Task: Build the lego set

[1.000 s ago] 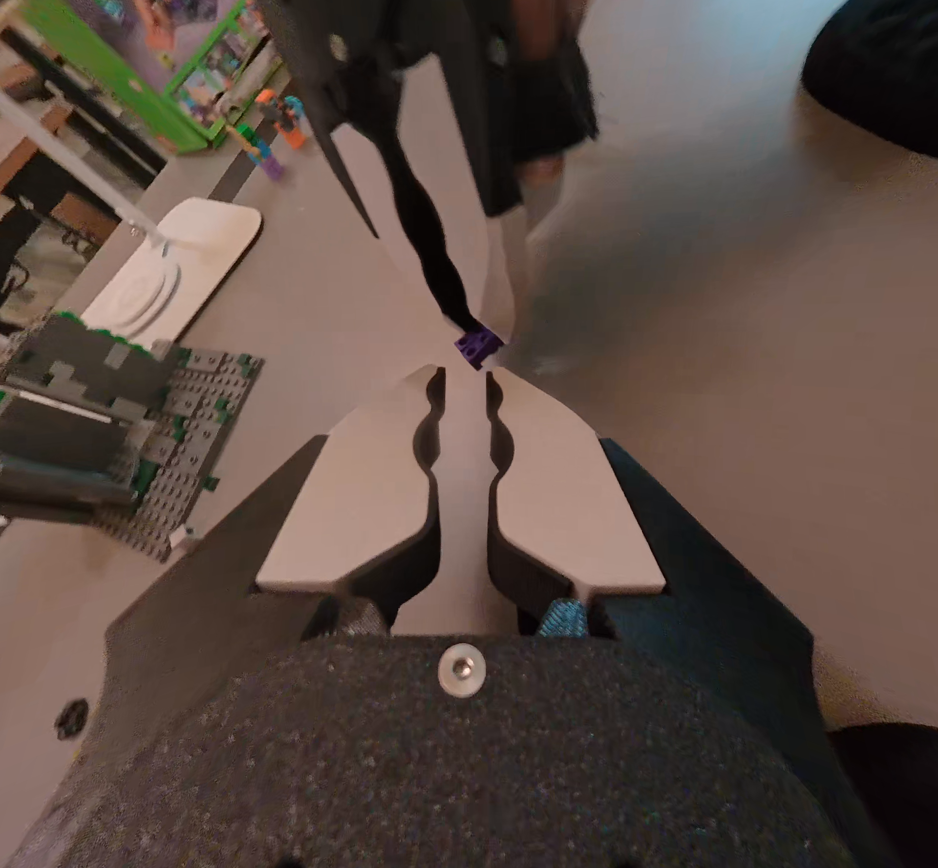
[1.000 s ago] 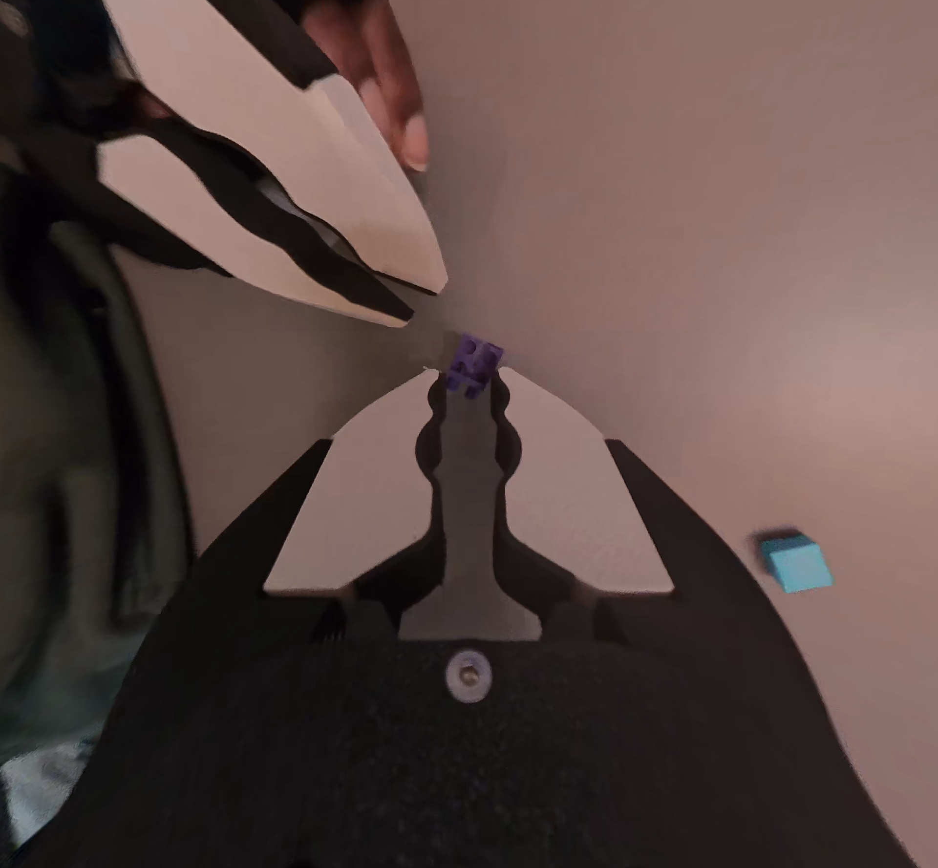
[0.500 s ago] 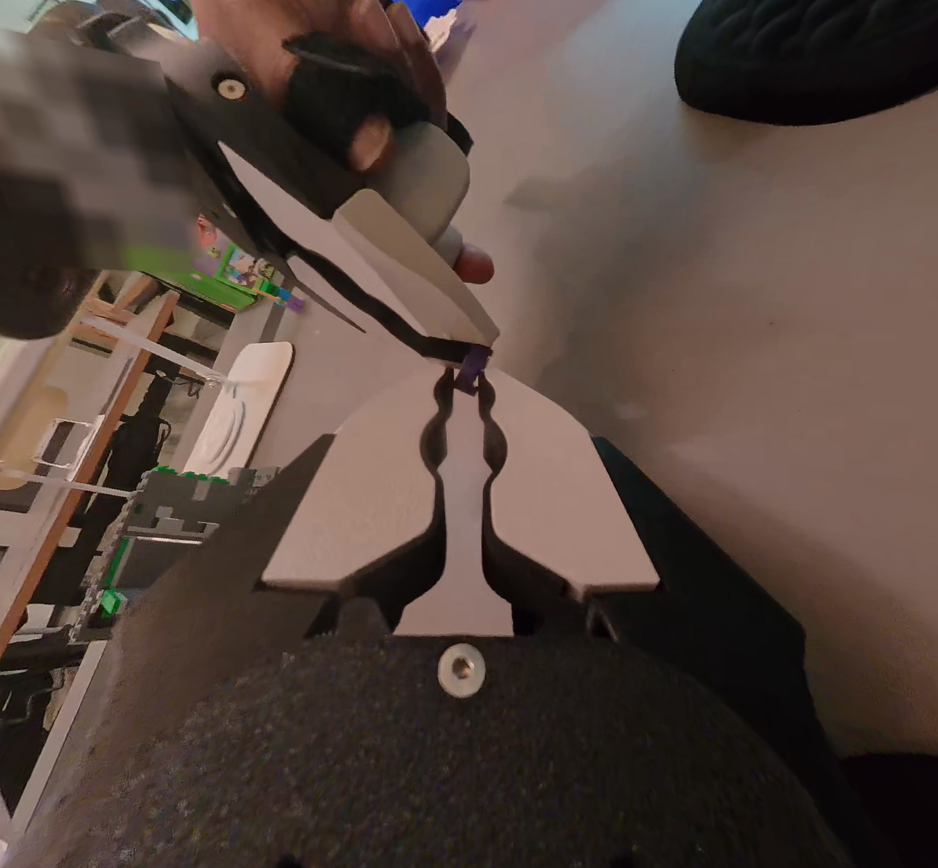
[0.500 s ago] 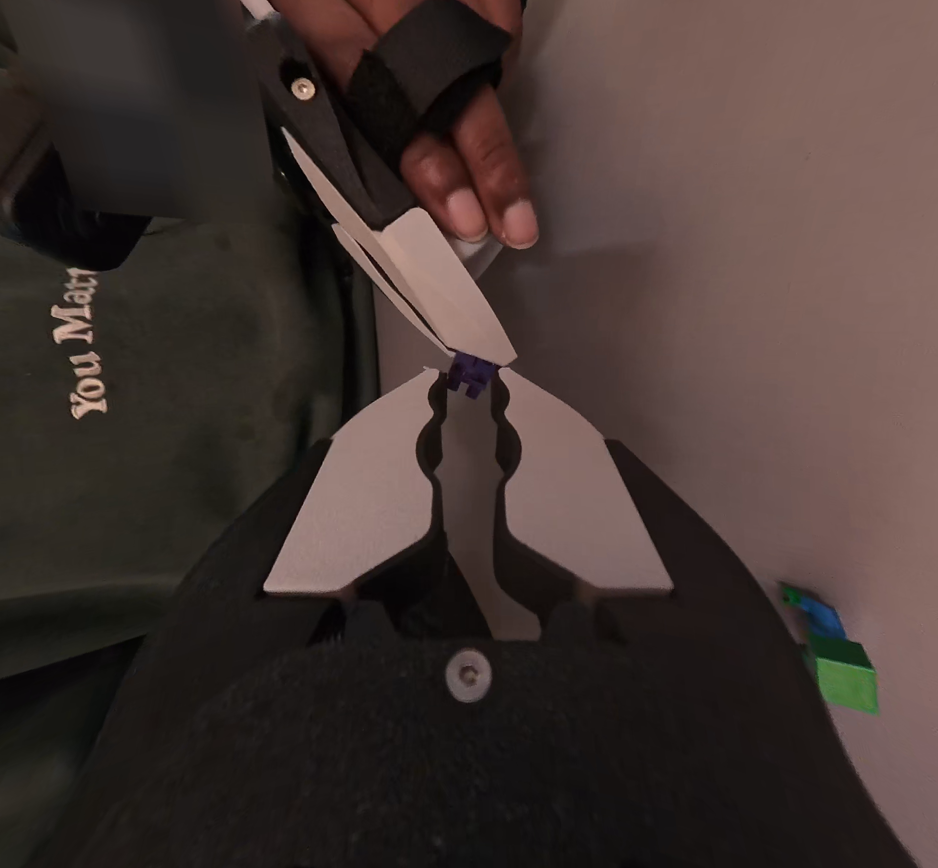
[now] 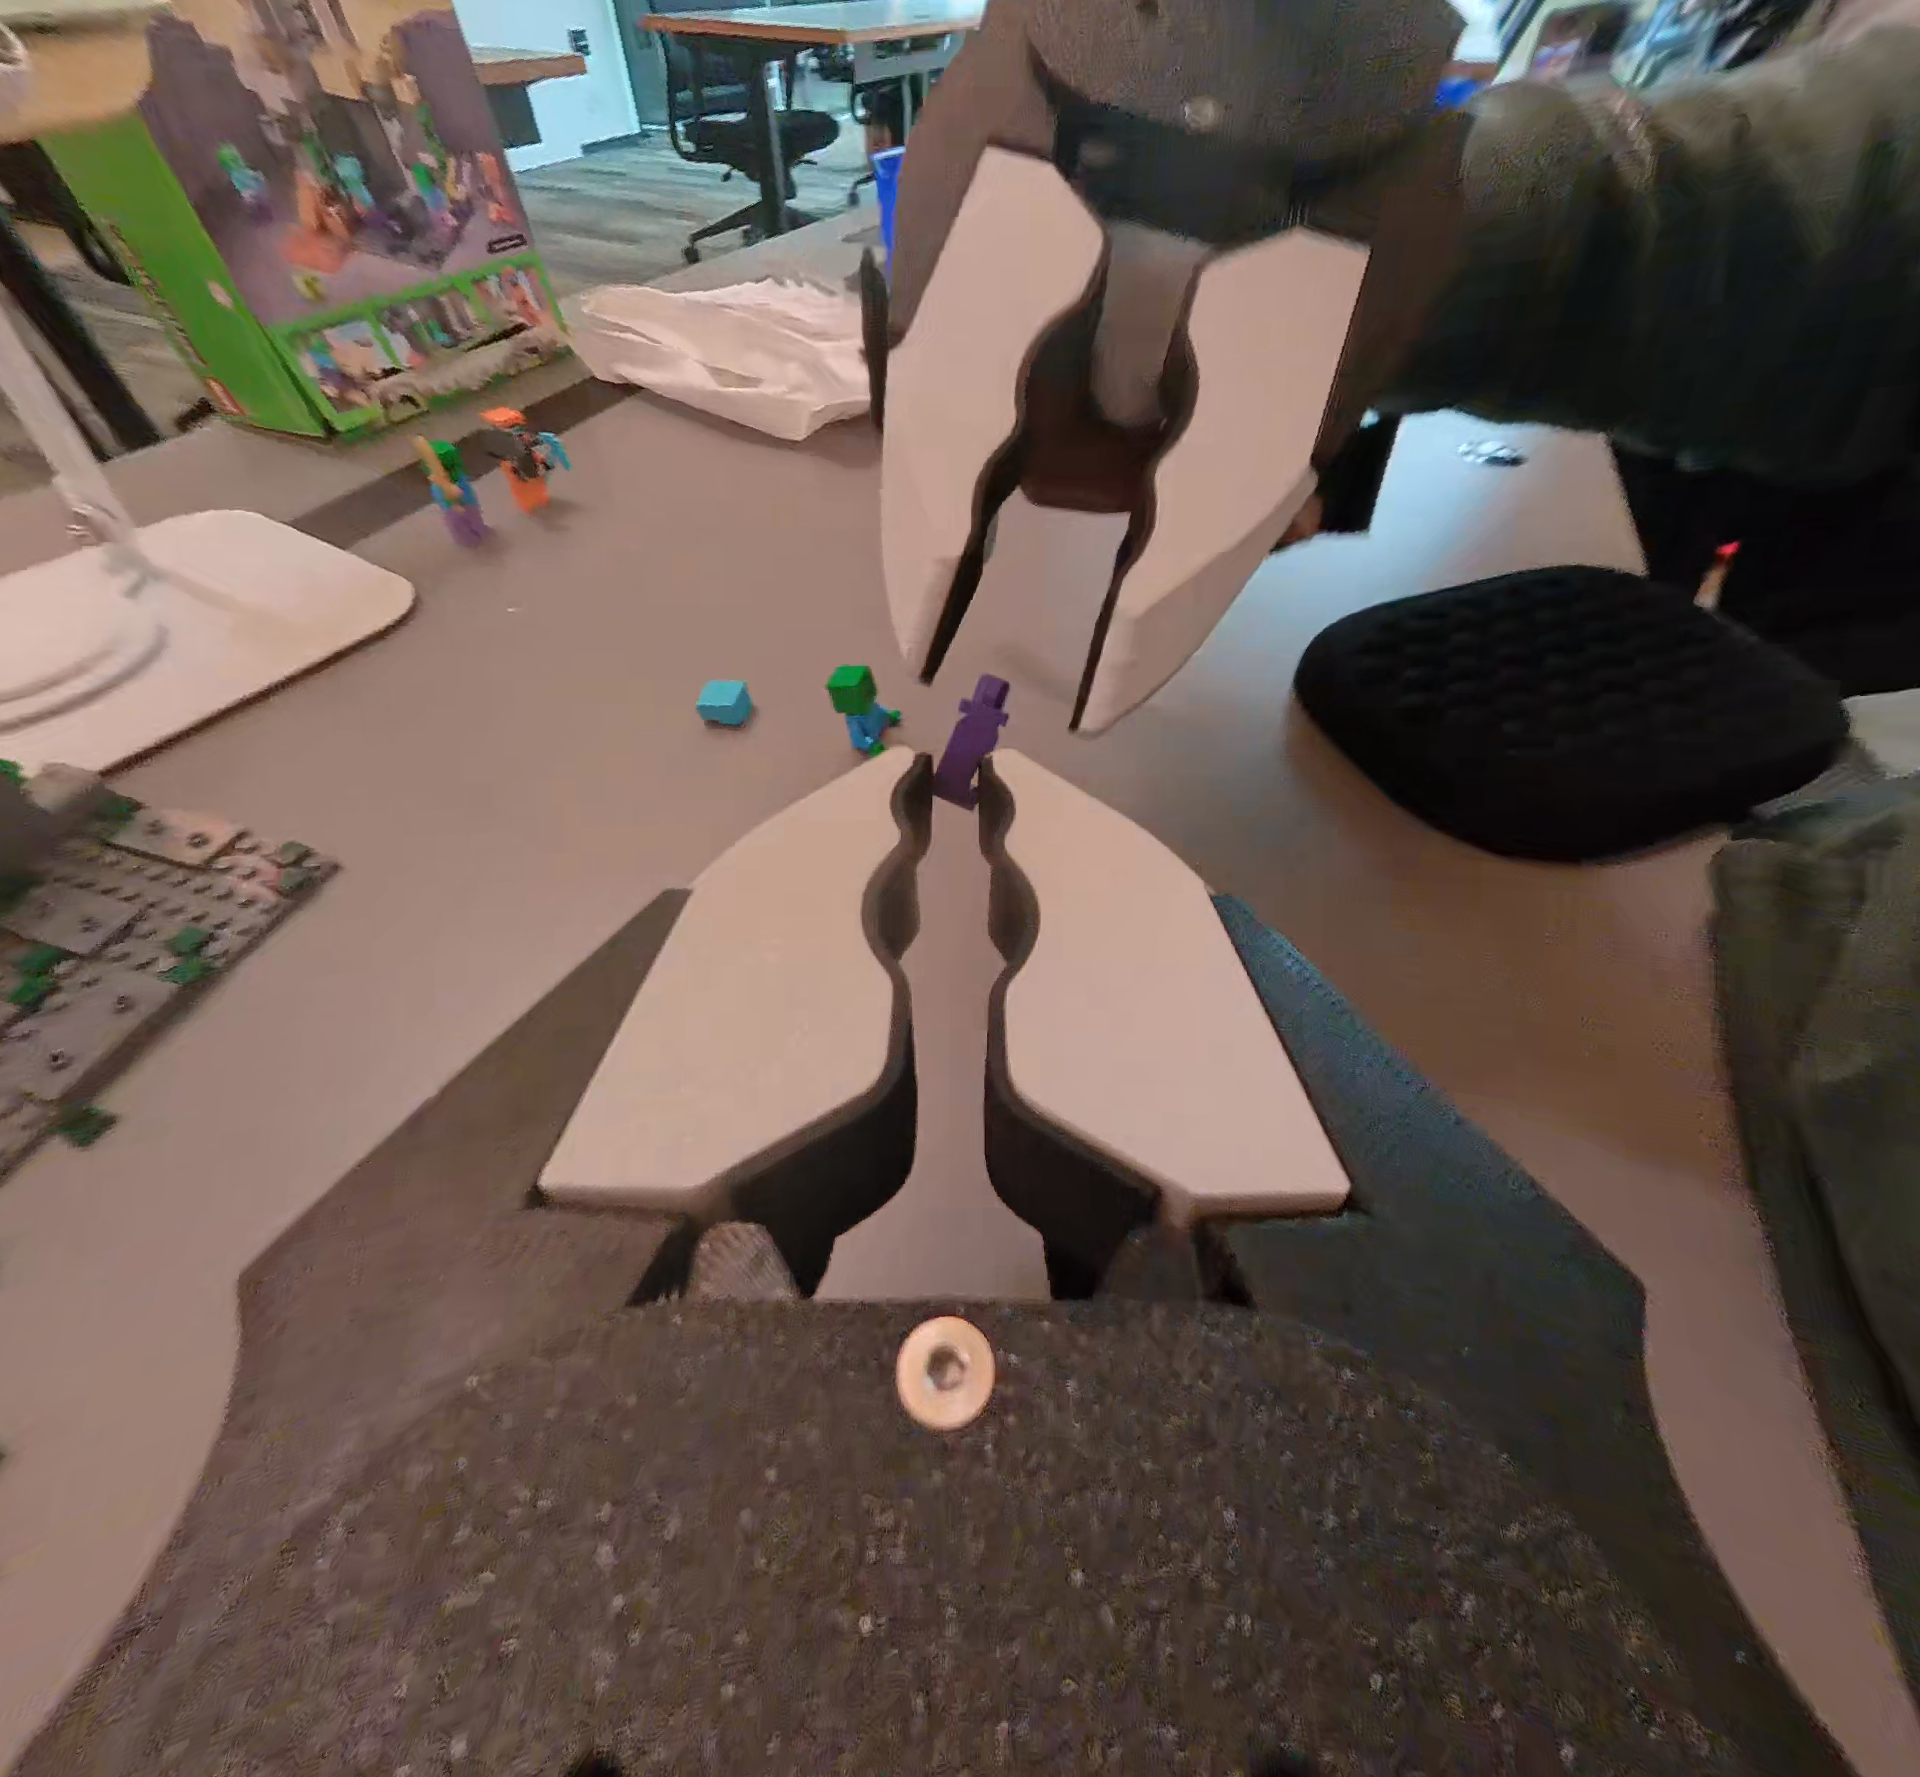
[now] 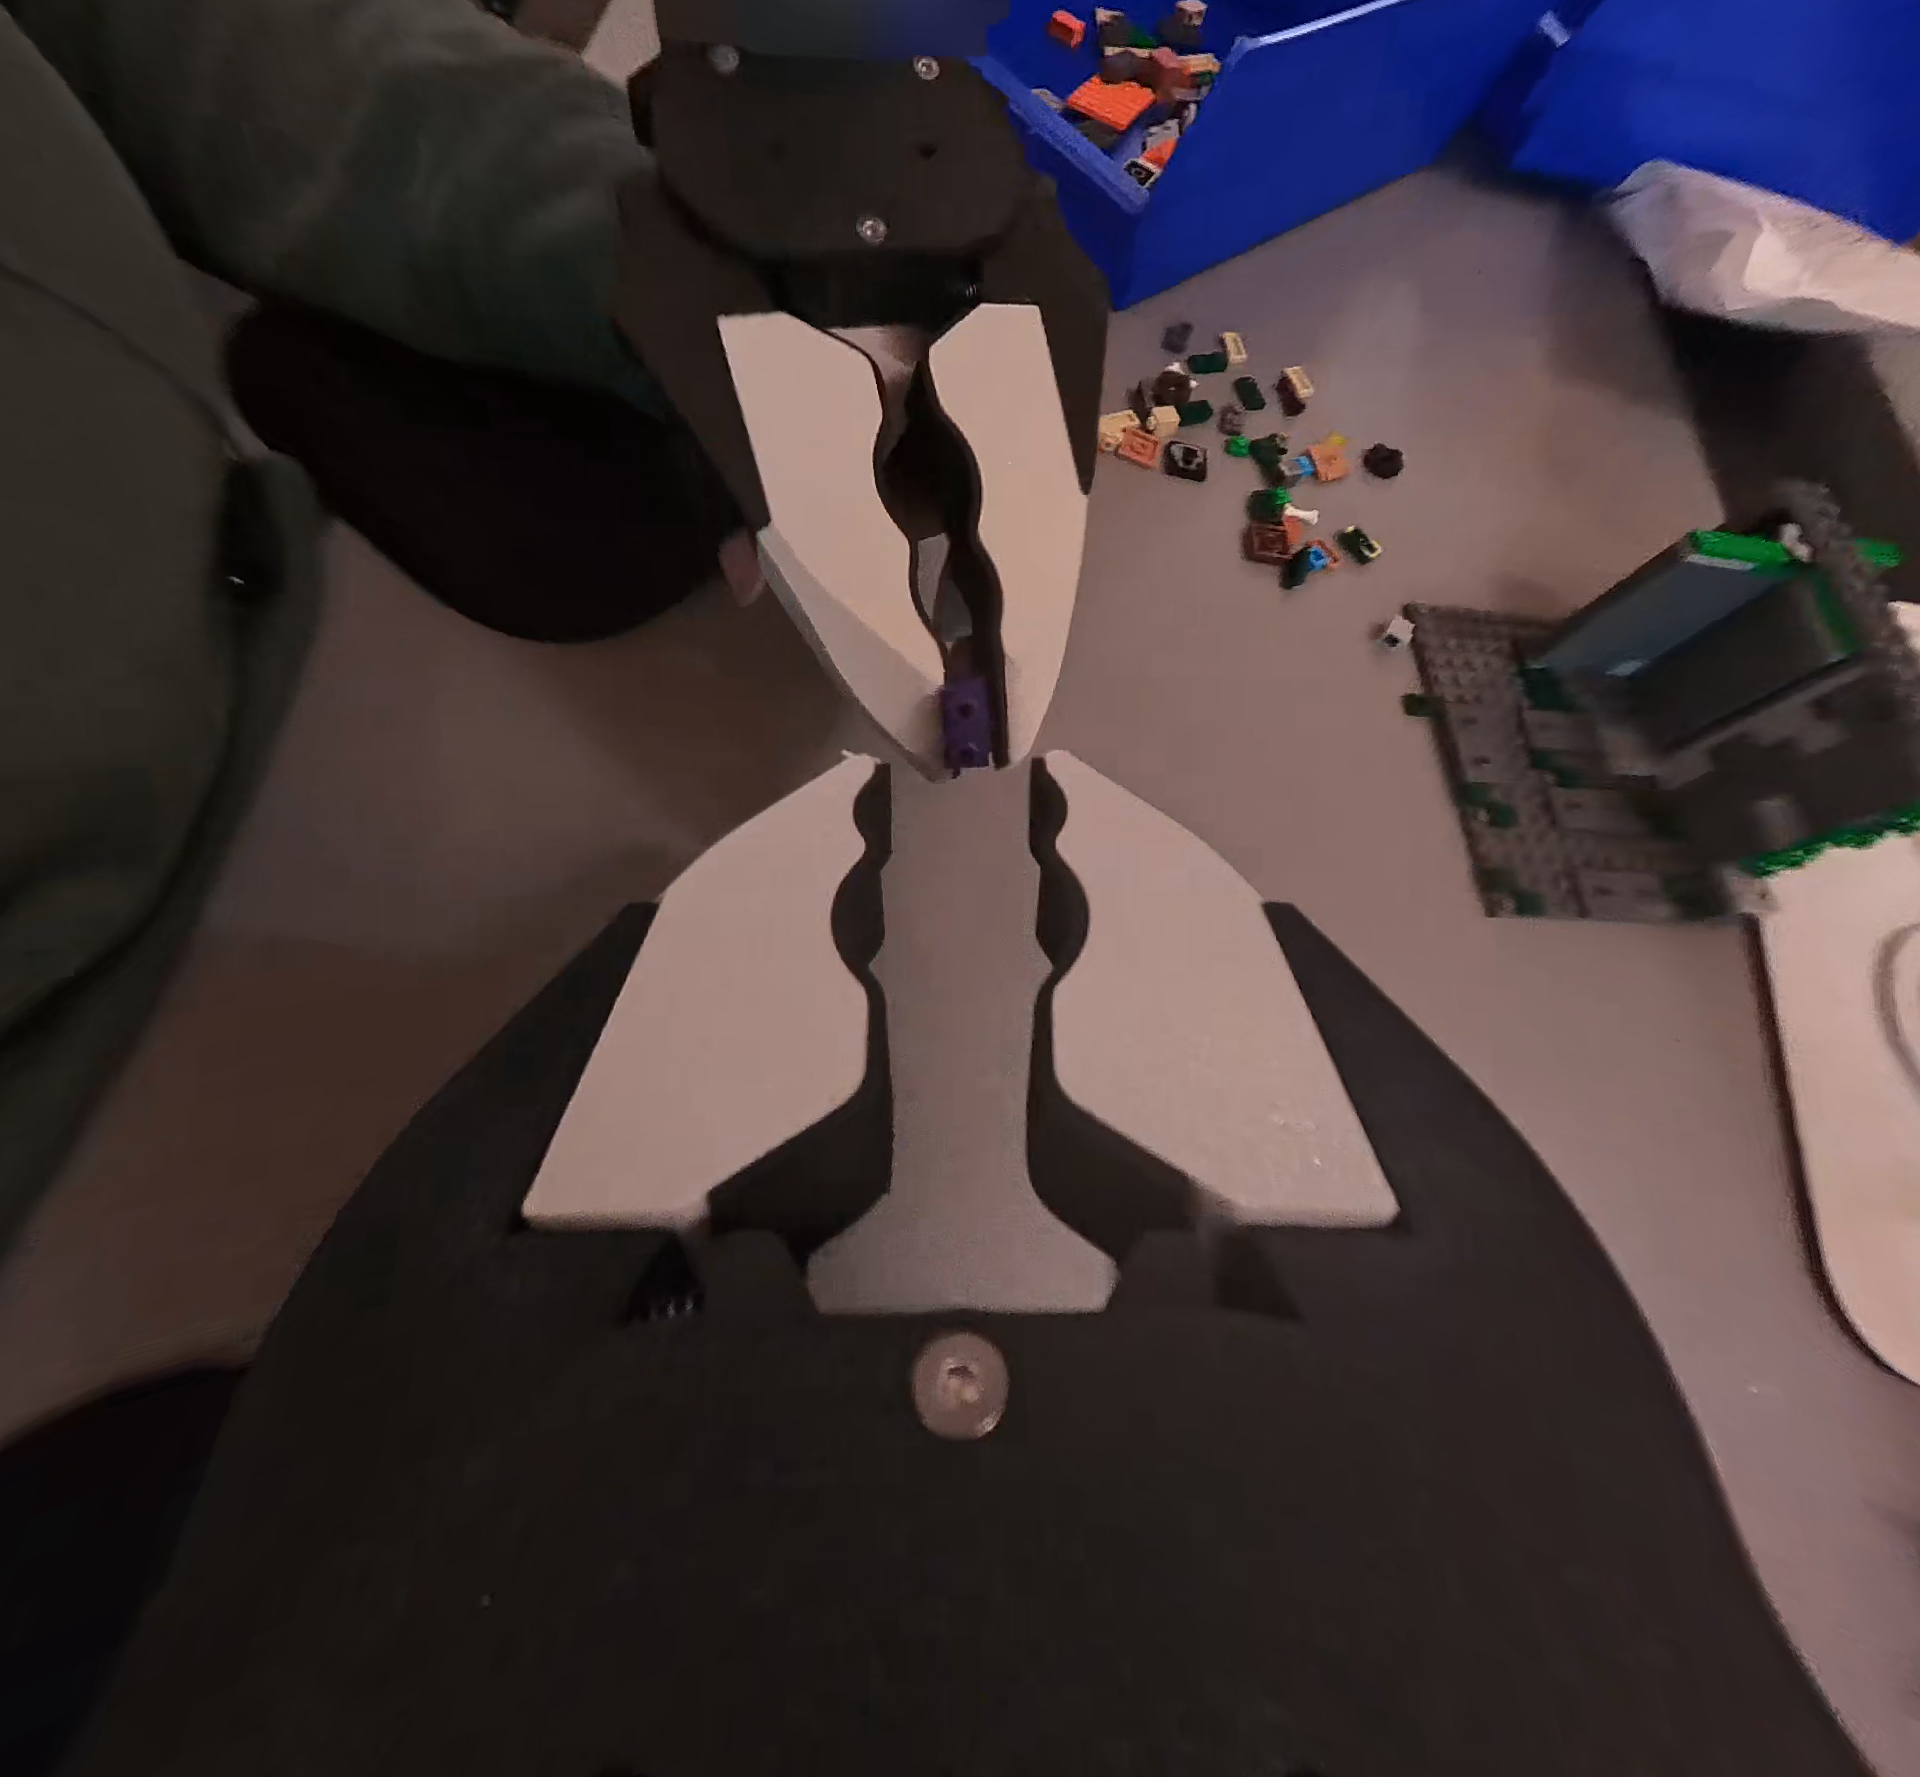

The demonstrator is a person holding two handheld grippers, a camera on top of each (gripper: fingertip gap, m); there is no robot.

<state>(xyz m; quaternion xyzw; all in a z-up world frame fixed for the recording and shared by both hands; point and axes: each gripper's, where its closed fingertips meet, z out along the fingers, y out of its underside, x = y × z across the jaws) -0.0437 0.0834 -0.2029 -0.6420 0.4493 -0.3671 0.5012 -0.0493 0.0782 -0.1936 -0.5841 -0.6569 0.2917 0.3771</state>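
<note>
The left tongs [image 5: 948, 771] are closed on a small purple piece [image 5: 971, 740], pinching its lower end between the tips; the rest stands proud above them. The right tongs [image 5: 1000, 701] face the left pair tip to tip, spread, holding nothing, just beside the piece. Both pairs hover above the grey worktop [image 5: 540, 792].

From the right wrist view, the purple piece [image 6: 962, 722] sits wedged between the tips of the left tongs [image 6: 964, 761], directly ahead of the right tongs [image 6: 956, 769], whose tips stand apart.

Handling, as a judgement: the piece is rigid plastic, very light, smooth and tiny. It should not break, but a shallow grip may let it twist or pop out. Take hold across its flat sides, squarely, leaving the end to be joined free.

On the worktop beyond lie a green-headed minifigure [image 5: 860, 707] and a light blue block [image 5: 724, 701]. Two more figures [image 5: 488, 480] stand near the set's box [image 5: 312, 169]. The grey baseplate build [image 6: 1652, 740] sits to one side, with loose bricks [image 6: 1236, 449] scattered before the blue bins [image 6: 1299, 65]. A black cushion [image 5: 1558, 709] lies close by.
</note>
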